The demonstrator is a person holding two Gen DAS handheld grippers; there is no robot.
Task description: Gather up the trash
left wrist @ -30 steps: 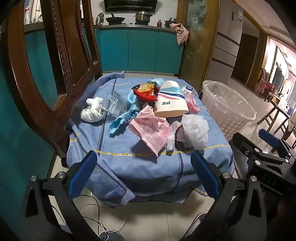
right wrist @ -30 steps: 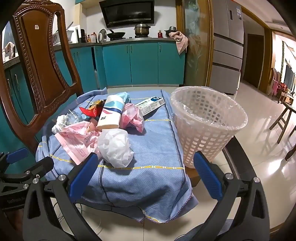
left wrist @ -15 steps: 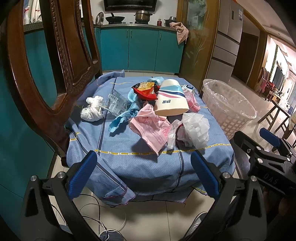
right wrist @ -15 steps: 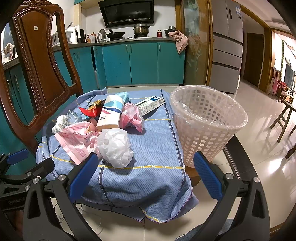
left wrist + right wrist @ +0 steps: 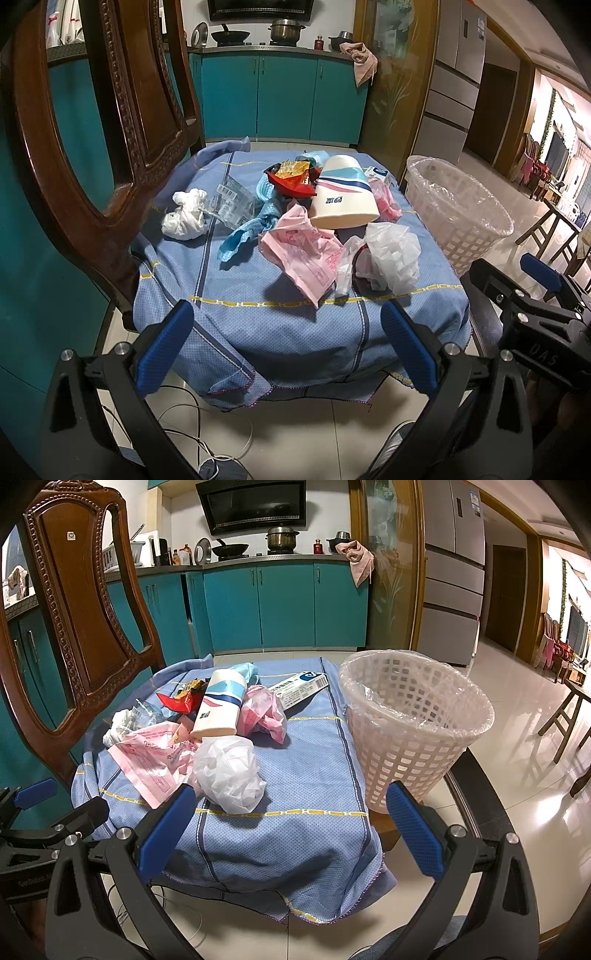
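Trash [image 5: 314, 229] heaped on blue cloth [image 5: 288, 775]; overlapping pieces hide each other.

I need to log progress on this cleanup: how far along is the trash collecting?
Nothing looks done: the white basket shows only its clear liner. Nothing is in hand: the left gripper and right gripper are both open and empty, short of the blue cloth. All is left: white crumpled bag, pink bag, cream bottle, red wrapper, box, tissue wad.
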